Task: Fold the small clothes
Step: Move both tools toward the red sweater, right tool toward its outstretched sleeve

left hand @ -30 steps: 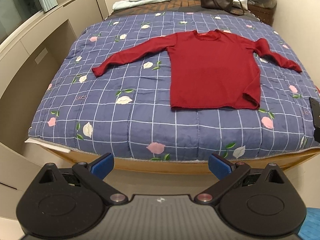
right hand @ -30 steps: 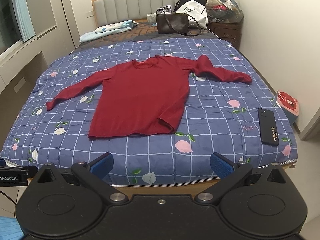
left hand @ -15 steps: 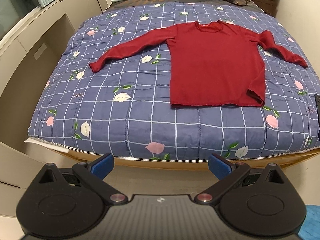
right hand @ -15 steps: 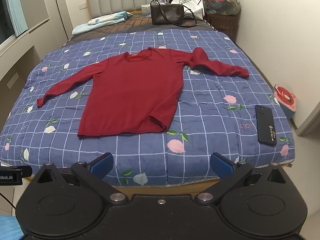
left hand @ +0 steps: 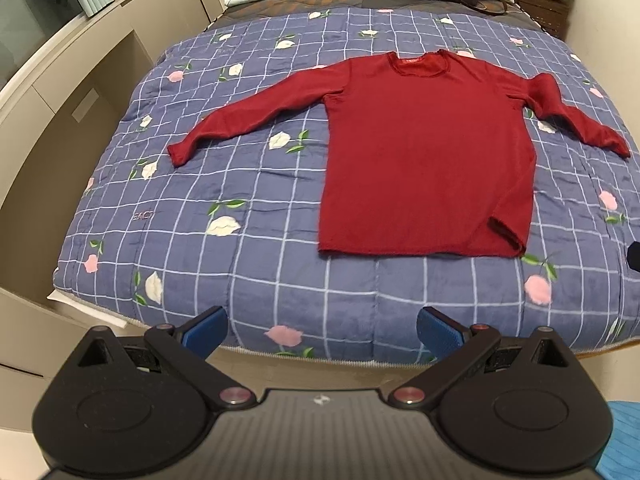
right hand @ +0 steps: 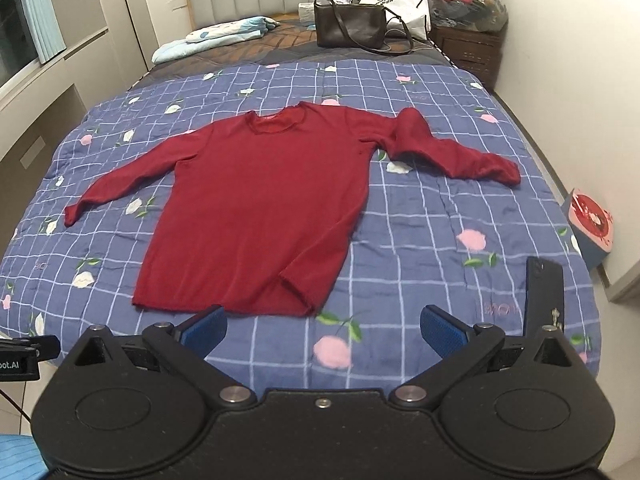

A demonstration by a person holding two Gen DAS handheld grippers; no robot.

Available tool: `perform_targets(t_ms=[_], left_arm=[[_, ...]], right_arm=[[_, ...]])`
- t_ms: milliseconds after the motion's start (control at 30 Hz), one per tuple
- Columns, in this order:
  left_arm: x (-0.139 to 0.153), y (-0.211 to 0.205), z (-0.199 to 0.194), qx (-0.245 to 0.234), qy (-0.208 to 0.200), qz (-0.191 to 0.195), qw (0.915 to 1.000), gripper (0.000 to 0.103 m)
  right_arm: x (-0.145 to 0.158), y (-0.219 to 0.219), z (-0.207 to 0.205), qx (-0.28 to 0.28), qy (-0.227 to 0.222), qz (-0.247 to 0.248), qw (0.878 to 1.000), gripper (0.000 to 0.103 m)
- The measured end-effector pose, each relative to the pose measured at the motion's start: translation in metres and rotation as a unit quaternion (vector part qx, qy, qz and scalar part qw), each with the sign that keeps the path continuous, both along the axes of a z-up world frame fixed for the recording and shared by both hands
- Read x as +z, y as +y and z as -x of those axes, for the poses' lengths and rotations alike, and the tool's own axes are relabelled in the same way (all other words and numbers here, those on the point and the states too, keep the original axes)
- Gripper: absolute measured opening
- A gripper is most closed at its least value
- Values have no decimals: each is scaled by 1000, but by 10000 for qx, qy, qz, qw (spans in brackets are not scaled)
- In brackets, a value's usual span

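Observation:
A dark red long-sleeved sweater [left hand: 424,156] [right hand: 260,208] lies flat, neck away from me, on a blue checked quilt [left hand: 248,248] [right hand: 420,256] with flower prints. Its left sleeve stretches straight out; its right sleeve is bunched near the shoulder. Both hem corners face me, and the right one is slightly curled. My left gripper [left hand: 322,332] hangs open over the foot edge of the bed, short of the hem. Over the quilt, my right gripper [right hand: 322,330] is open and empty, just below the hem.
A black phone [right hand: 544,296] lies on the quilt by the right gripper. At the head of the bed sit a brown handbag [right hand: 352,26], a white bag [right hand: 396,4] and a folded blanket [right hand: 212,40]. Cabinets [left hand: 60,120] line the left; a round box [right hand: 592,224] is on the floor right.
Both grippers have moved forward toward the bed, so the sweater looks larger and nearer. The jaws stayed open. The sweater has not moved.

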State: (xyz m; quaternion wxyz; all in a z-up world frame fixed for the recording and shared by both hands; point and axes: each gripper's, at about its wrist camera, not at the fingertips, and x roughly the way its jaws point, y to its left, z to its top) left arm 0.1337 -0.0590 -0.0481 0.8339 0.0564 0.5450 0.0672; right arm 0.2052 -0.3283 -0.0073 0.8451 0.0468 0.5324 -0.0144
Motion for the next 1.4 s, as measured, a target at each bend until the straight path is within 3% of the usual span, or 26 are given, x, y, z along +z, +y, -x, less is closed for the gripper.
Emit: perform_targets(t_ms=[467,700,1067,1400], left_arm=[[18,-54,-38,450,-154,94,9988,103],[25,-71,-45,356,-309,72,9989,103],[28,-82,-64,-163,-398,192,9989,103],[23,-79,-119,-1103,-426,366,9923,103]], right_arm=[[2,-60,-58,35,73,239,9997,103],[6,-68,-68,70,2,161,9998,103],[11,-65,-72,-242,-14,291,9993,103],[13,-51,-86,-1028,26,609,9928,103]])
